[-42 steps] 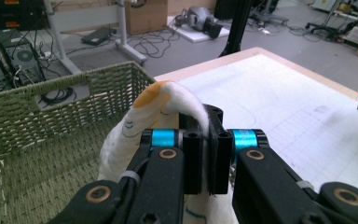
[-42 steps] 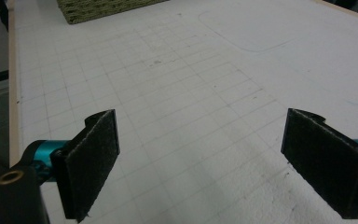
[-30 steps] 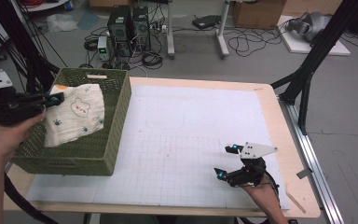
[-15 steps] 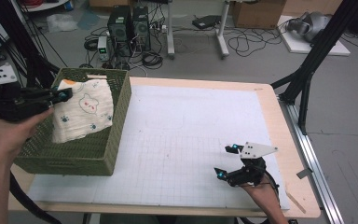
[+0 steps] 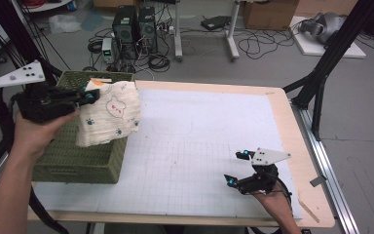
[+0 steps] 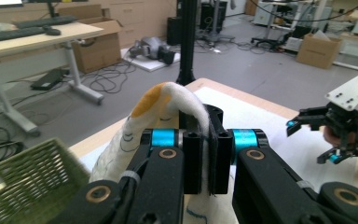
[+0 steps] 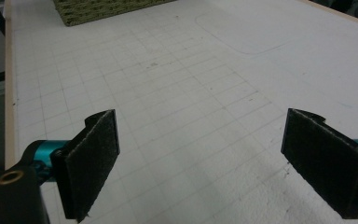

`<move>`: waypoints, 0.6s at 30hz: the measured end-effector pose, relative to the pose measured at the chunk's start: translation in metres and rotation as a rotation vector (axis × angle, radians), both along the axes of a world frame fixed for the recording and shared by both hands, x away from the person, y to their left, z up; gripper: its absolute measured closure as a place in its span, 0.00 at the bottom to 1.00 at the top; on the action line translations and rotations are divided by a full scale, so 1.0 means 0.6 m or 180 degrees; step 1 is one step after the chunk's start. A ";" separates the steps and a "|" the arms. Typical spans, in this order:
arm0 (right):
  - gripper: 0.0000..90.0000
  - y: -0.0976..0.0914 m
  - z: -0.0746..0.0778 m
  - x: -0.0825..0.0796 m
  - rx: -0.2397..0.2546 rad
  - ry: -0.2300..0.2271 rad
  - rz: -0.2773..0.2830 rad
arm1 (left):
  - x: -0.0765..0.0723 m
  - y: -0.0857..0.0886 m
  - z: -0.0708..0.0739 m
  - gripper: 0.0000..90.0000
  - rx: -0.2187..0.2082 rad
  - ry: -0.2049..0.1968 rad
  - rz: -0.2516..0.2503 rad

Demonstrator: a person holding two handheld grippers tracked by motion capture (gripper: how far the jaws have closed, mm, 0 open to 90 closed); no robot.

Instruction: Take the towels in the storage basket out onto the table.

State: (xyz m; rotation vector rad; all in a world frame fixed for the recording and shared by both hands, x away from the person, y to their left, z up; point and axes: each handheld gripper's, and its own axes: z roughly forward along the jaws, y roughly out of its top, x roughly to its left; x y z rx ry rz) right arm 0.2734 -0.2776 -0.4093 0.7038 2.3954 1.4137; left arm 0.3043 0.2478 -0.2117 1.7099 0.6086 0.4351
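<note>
A white cloth (image 5: pixel 109 114) printed with small animals hangs from my left gripper (image 5: pixel 88 96), which is shut on its top edge above the green woven basket (image 5: pixel 73 161) at the table's left. In the left gripper view the cloth (image 6: pixel 161 105) bunches between the closed pads and drapes down behind the jaws. My right gripper (image 5: pixel 237 168) rests low near the front right of the white gridded mat (image 5: pixel 199 131), jaws wide apart and empty. Bare mat (image 7: pixel 191 93) lies between its pads in the right gripper view.
The basket's corner (image 7: pixel 107 7) sits far across the mat from the right gripper. Beyond the table's far edge the floor holds computer towers (image 5: pixel 134 27), cables and boxes. A black stand leg (image 5: pixel 321 73) rises by the table's right edge.
My left gripper has lifted the cloth up out of the basket and carried it rightward over the basket's rim. The right gripper has stayed where it was.
</note>
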 end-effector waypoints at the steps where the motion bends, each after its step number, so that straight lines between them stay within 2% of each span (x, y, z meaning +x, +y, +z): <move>1: 0.12 0.000 0.000 0.000 0.0007 0.0000 -0.0005 | 0.001 -0.006 0.001 0.96 0.0003 -0.0015 -0.0027; 5: 0.12 -0.001 0.001 0.000 0.0001 -0.0003 -0.0005 | 0.002 -0.032 0.003 0.96 -0.0018 -0.0046 -0.0126; 7: 0.12 -0.002 0.001 -0.001 0.0009 -0.0005 -0.0005 | 0.002 -0.045 0.003 0.96 -0.0015 -0.0061 -0.0118; 18: 0.12 -0.003 0.001 -0.001 0.0009 -0.0008 -0.0012 | 0.014 -0.106 -0.007 0.96 -0.0010 0.0006 -0.0322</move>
